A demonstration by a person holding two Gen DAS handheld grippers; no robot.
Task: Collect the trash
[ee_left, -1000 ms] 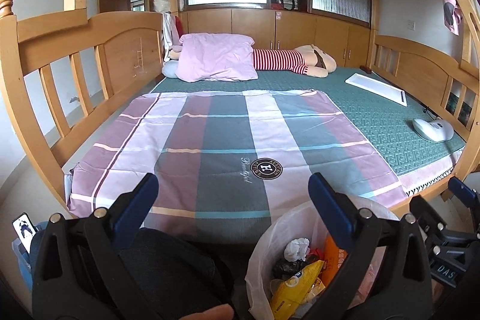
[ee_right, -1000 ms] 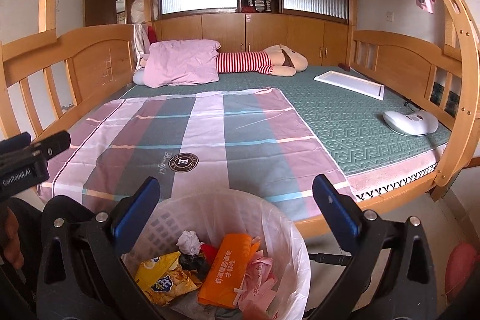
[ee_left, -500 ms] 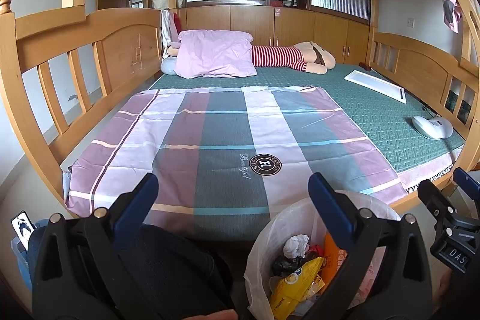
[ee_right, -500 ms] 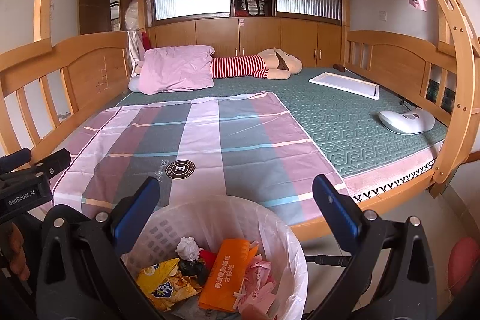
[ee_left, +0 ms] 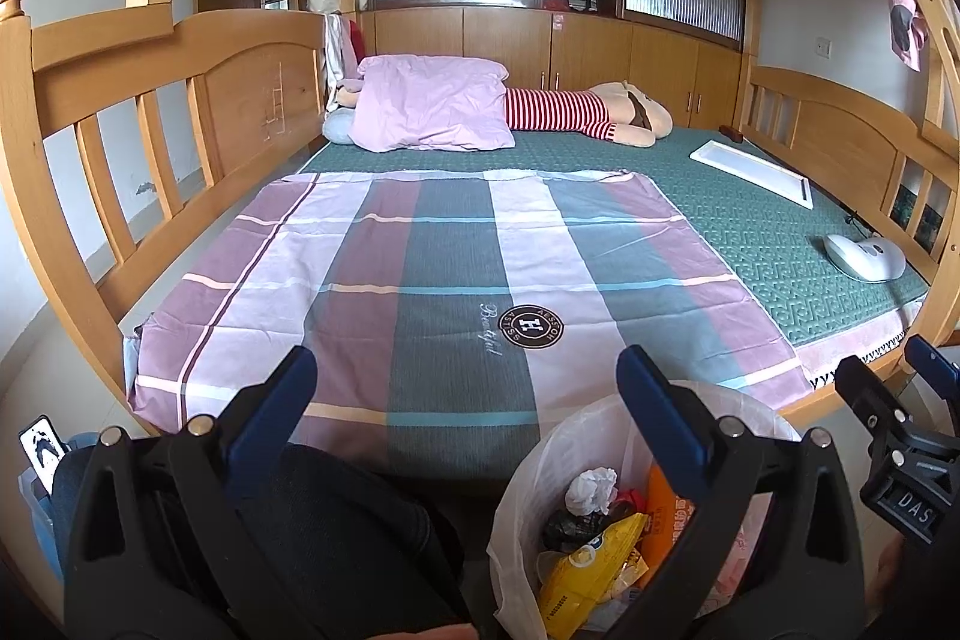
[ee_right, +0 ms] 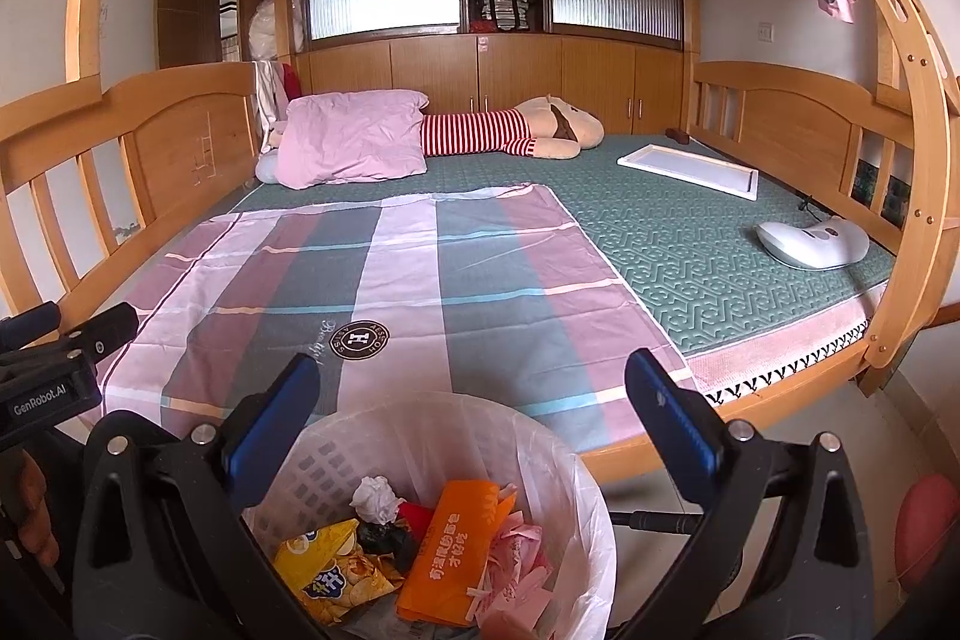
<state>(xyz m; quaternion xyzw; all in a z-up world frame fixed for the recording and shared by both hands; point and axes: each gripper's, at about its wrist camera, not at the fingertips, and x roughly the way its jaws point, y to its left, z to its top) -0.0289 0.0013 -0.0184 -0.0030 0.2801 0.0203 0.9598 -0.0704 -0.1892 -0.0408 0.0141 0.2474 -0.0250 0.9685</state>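
Note:
A white lined waste basket stands on the floor at the foot of the bed, also in the left wrist view. Inside lie a yellow snack bag, an orange packet, a crumpled white tissue and pink scraps. My right gripper hangs open just above the basket, nothing between its fingers. My left gripper is open too, left of the basket over a dark trouser leg. Each gripper shows at the other view's edge.
The wooden bunk bed holds a plaid sheet, a pink pillow, a striped plush toy, a white tray and a white device. A red ball lies on the floor at right.
Both grippers have lifted and tilted slightly upward, so the bed sits a little lower in view. Their fingers stay open; the trash in the basket has not moved.

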